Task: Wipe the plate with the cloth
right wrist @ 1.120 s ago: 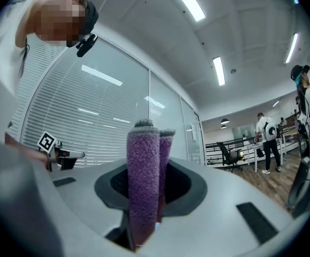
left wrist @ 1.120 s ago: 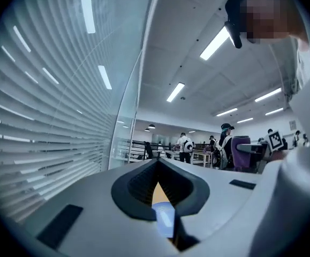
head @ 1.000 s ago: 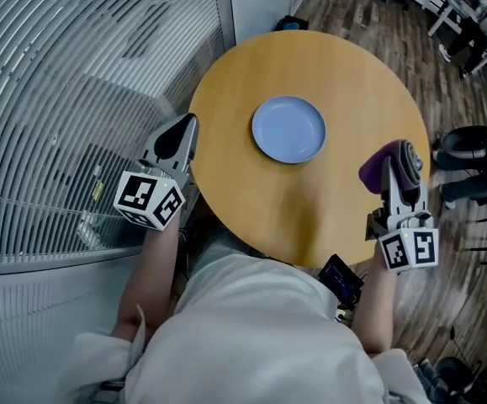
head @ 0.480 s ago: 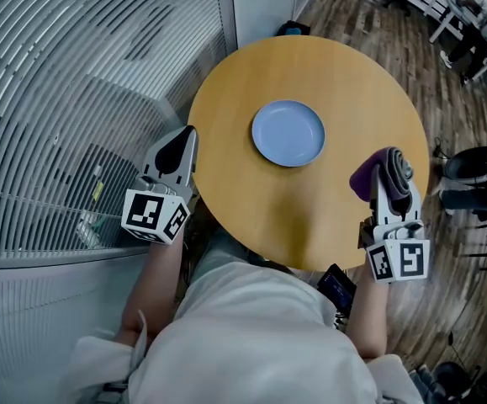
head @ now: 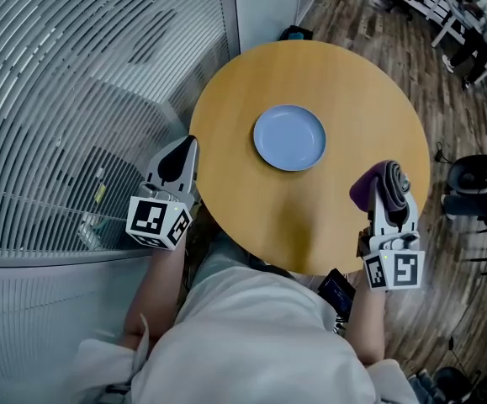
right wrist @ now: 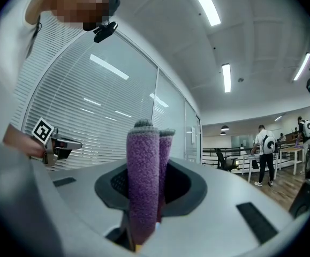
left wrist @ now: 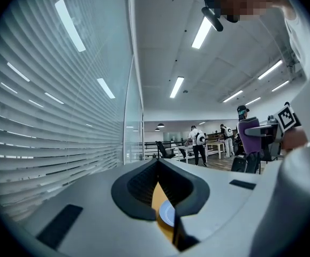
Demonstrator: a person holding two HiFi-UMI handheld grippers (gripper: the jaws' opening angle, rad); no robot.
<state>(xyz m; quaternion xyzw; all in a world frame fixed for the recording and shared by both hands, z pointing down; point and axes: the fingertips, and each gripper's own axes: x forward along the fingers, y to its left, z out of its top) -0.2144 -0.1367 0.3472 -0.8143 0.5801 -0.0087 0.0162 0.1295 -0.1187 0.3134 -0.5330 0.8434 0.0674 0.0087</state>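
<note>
Purple cloth (head: pixel 369 188), right hand-held gripper (head: pixel 389 199) level

The counter (head: pixel 352 82) is round, with a yellow-wood top. Horizontal slatted blinds (head: pixel 66 99) cover the wall to its left, and a glass partition (left wrist: pixel 135 111) adjoins them. The floor (head: pixel 369 11) is dark wood plank. A black office chair (head: pixel 477 179) stands on the floor just right of the counter. A small dark object (head: pixel 294 32) lies on the floor at the counter's far edge. Strip lights (left wrist: pixel 202 32) run along the ceiling. Several people (left wrist: pixel 198 143) stand among desks well beyond the counter.
</note>
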